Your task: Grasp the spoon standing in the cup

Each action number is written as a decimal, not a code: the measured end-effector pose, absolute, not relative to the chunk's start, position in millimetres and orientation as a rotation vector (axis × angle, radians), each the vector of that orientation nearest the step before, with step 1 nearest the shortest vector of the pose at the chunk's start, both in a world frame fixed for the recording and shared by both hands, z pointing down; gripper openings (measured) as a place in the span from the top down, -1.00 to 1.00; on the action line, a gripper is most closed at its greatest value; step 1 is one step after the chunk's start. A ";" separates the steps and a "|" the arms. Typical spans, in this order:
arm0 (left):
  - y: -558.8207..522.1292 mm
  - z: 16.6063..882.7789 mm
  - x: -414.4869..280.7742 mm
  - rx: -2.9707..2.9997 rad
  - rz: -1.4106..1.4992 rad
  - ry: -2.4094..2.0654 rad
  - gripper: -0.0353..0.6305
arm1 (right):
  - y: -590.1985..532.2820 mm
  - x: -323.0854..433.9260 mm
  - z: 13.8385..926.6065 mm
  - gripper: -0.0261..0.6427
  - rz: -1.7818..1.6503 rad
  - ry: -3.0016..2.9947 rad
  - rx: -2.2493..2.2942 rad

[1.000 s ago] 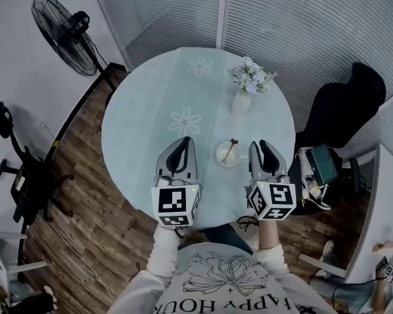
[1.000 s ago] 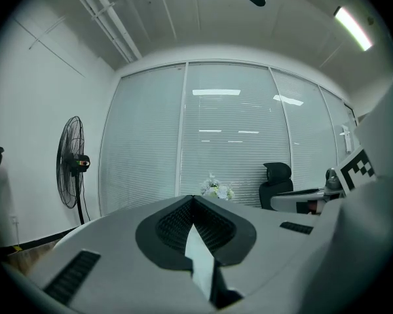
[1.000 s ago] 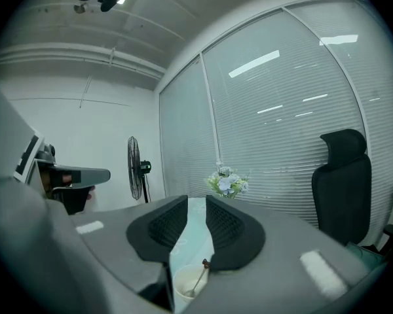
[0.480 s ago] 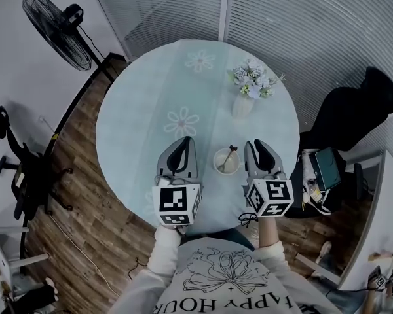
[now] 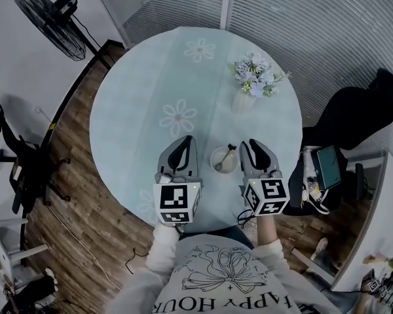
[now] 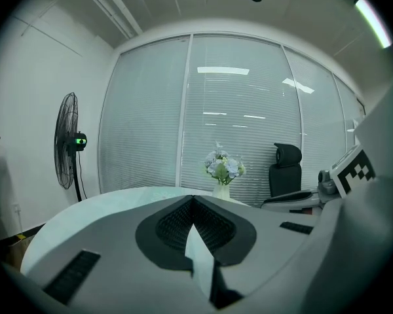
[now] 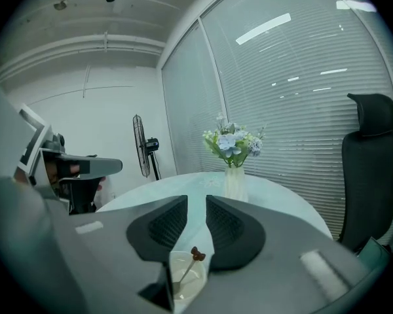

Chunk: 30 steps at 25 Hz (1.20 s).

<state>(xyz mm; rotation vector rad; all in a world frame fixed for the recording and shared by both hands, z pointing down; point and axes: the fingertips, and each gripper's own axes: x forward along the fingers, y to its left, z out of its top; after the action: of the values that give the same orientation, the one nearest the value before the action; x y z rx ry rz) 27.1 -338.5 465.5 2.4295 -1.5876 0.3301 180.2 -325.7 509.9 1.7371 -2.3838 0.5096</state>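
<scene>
The spoon (image 5: 226, 156) leans in the cup (image 5: 222, 160) at 5 o'clock on the bench (image 5: 137, 110), just at 9 o'clock of the right hand-held gripper (image 5: 257, 148), whose jaws stand released and empty; the left hand-held gripper (image 5: 182, 144) is clenched on nothing. Closing off-line could miss the thin handle or tip the cup.

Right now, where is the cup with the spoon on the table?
In the head view the cup stands near the person's edge of the table, between the left gripper and the right gripper, closer to the right one.
</scene>
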 end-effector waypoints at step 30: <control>-340.1 490.8 18.6 2.377 0.341 -1.594 0.88 | -333.9 158.6 624.7 0.51 0.589 -2.385 1.382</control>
<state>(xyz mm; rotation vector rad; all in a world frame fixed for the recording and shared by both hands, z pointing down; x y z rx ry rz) 18.6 -340.1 490.8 2.3775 -1.5937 0.3411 158.6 -333.9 624.7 1.3816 -2.3847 0.5885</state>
